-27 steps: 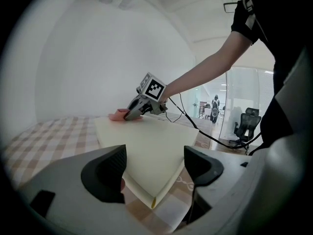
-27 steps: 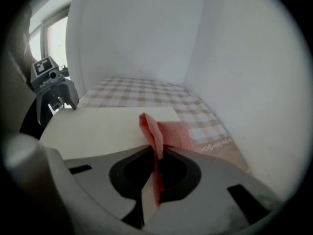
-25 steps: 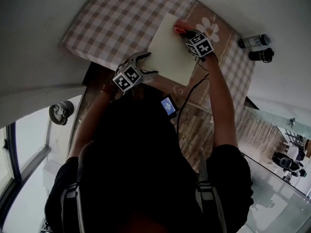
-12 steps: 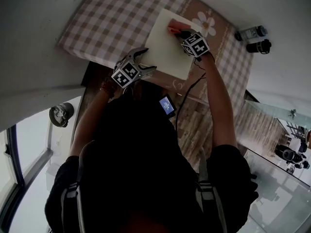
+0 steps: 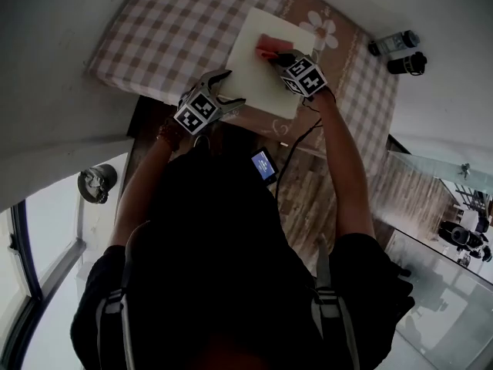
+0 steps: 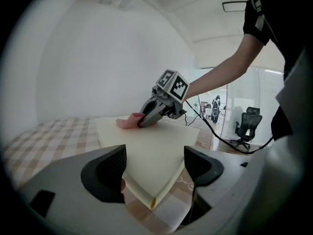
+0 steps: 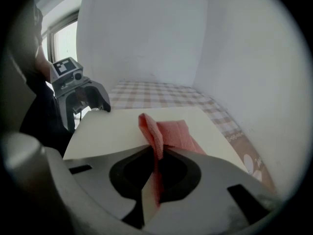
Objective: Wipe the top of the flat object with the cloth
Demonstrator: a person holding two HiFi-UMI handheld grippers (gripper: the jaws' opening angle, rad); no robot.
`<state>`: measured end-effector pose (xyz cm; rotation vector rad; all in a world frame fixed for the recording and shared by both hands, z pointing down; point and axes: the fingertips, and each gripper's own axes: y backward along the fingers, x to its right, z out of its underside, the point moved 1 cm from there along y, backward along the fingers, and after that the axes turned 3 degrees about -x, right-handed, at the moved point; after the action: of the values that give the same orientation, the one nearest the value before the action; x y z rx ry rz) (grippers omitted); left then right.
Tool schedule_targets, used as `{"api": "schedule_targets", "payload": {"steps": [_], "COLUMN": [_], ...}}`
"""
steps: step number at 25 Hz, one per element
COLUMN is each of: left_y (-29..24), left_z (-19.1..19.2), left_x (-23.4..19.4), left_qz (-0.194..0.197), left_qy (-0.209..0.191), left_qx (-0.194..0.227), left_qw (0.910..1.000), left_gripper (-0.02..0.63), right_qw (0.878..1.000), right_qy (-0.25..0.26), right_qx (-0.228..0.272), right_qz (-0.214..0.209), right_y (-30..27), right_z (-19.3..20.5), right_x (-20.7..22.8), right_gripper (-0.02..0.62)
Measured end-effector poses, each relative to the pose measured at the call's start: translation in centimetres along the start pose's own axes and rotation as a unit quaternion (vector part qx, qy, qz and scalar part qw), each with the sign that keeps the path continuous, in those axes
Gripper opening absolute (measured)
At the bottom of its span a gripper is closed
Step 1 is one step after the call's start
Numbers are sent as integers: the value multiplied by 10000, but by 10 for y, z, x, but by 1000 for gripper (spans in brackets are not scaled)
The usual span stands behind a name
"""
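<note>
A cream flat board [image 5: 258,72] lies on the checked table. My right gripper [image 5: 279,57] is shut on a pink cloth [image 5: 268,47], which is pressed on the board's far part. From the right gripper view the cloth [image 7: 168,131] stands folded between the closed jaws [image 7: 155,156], trailing onto the board [image 7: 110,129]. My left gripper [image 5: 233,88] is open at the board's near corner. In the left gripper view that corner [image 6: 152,192] sits between the spread jaws [image 6: 155,163], and beyond it are the right gripper [image 6: 157,112] and cloth [image 6: 127,122].
The checked tablecloth [image 5: 173,33] ends at a near edge just below the board. Two dark bottles [image 5: 394,43] [image 5: 406,62] lie on the floor to the right. A cable and a small lit screen [image 5: 266,166] hang by my body. White walls close in behind the table.
My right gripper has slid the pink cloth from the board's far right edge inward toward its middle. The left gripper stays at the near corner.
</note>
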<state>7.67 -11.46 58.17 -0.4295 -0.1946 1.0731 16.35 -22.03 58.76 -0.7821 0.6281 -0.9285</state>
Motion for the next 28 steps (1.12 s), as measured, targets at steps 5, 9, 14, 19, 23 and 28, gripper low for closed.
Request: {"api": "schedule_targets", "payload": {"steps": [5, 9, 14, 19, 23, 28], "left_y": [-1, -1, -1, -1, -1, -1], "left_z": [1, 1, 1, 0, 0, 0], "left_x": [0, 0, 1, 0, 1, 1], "left_qz": [-4, -15, -27, -5, -20, -42], "left_qy": [6, 28, 48, 81, 93, 100], "left_qx": [18, -8, -21, -1, 0, 25], "left_qw": [10000, 10000, 10000, 10000, 10000, 9999], "left_gripper": [382, 382, 383, 382, 382, 382], "right_qw": [10000, 10000, 9998, 9996, 9994, 9991], "right_qy": [12, 25, 43, -40, 16, 86], "right_qx": [25, 62, 160, 238, 246, 313], "right_qz": [-33, -71, -140, -164, -227, -267], "right_y": [3, 5, 10, 12, 16, 20], "right_z": [2, 4, 5, 6, 7, 8], "right_x": [-10, -21, -39, -48, -60, -76], "right_gripper": [18, 18, 18, 18, 18, 18]}}
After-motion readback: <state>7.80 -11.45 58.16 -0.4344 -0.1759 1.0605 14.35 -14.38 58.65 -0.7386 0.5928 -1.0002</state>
